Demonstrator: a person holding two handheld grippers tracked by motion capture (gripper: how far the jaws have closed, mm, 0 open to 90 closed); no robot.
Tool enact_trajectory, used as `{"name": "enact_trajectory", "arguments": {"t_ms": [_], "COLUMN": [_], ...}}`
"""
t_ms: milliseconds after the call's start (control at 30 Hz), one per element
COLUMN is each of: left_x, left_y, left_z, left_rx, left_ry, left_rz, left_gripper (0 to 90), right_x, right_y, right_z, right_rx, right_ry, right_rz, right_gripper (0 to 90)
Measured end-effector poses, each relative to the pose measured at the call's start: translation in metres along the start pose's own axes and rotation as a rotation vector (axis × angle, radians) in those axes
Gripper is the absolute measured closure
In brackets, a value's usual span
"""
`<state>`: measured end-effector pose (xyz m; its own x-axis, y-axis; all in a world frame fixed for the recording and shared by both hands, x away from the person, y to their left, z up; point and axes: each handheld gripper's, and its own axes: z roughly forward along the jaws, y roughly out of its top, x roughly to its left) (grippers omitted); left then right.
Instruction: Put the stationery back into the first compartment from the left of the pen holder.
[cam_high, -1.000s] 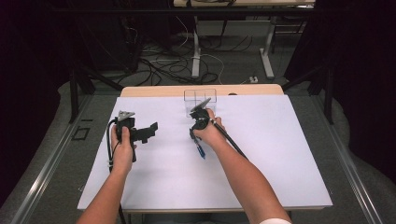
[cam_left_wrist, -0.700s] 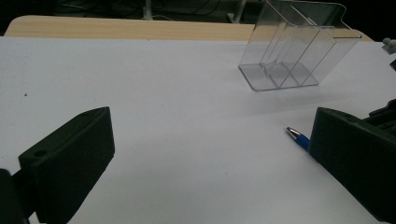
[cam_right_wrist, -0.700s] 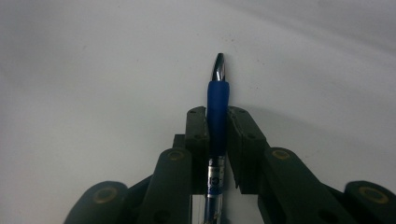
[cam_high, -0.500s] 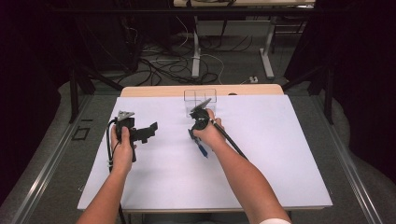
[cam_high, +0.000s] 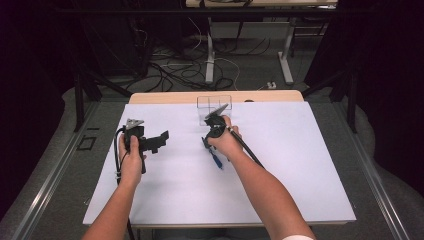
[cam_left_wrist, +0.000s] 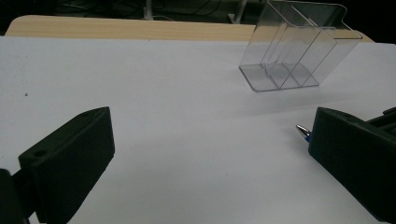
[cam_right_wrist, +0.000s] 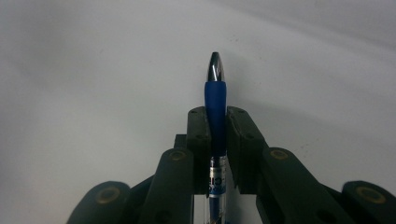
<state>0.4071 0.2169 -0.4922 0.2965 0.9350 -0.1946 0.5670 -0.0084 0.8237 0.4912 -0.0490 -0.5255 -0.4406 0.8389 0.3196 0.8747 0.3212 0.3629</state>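
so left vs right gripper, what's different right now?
The left gripper is open with nothing between its fingers; the right gripper is shut on the blue pen. In the high view the left points sideways across the white table, the right downward. Both are black and hand-held.

surface: white-topped table (cam_high: 300, 165) | on it: clear plastic organizer (cam_left_wrist: 299, 51), near far edge

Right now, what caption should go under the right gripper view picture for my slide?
The right gripper is shut on a blue pen, tip pointing out over the white table.
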Motion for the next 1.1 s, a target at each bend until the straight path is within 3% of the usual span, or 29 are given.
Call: {"name": "enact_trajectory", "arguments": {"t_ms": [33, 67, 100, 133, 333, 367, 433, 867, 933, 1100], "left_x": [0.0, 0.0, -0.001, -0.001, -0.001, -0.001, -0.001, -0.001, -0.001, -0.001], "left_y": [0.0, 0.0, 0.0, 0.0, 0.0, 0.0, 0.0, 0.0, 0.0, 0.0], "left_z": [0.0, 0.0, 0.0, 0.0, 0.001, 0.001, 0.001, 0.0, 0.0, 0.0], "left_rx": [0.0, -0.001, -0.002, 0.0, -0.006, -0.005, -0.004, 0.005, 0.005, 0.005], "left_ry": [0.0, -0.001, -0.001, 0.001, 0.004, 0.005, 0.004, 0.003, 0.003, 0.004], "left_rz": [0.0, 0.0, 0.0, 0.002, 0.001, 0.001, 0.003, 0.007, 0.008, 0.007], "left_gripper": [0.2, 0.2, 0.2, 0.2, 0.2, 0.2, 0.2, 0.2, 0.2, 0.2], "right_x": [0.0, 0.0, 0.001, 0.001, 0.001, 0.001, 0.002, 0.002, 0.001, 0.0], "right_y": [0.0, -0.001, 0.001, 0.0, 0.0, -0.001, 0.0, 0.0, 0.0, 0.001], "right_z": [-0.002, 0.0, -0.005, -0.004, -0.013, -0.013, -0.016, -0.03, -0.03, -0.036], "right_rx": [-0.002, -0.041, 0.014, -0.028, -0.019, -0.048, -0.051, -0.08, -0.118, -0.139], "right_ry": [0.003, 0.02, -0.001, 0.02, 0.026, 0.041, 0.045, 0.037, 0.043, 0.041], "right_rz": [0.001, 0.003, 0.0, -0.006, -0.011, -0.019, -0.016, -0.038, -0.051, -0.042], "right_gripper": [80.2, 80.2, 80.2, 80.2, 80.2, 80.2, 80.2, 80.2, 80.2, 80.2]}}
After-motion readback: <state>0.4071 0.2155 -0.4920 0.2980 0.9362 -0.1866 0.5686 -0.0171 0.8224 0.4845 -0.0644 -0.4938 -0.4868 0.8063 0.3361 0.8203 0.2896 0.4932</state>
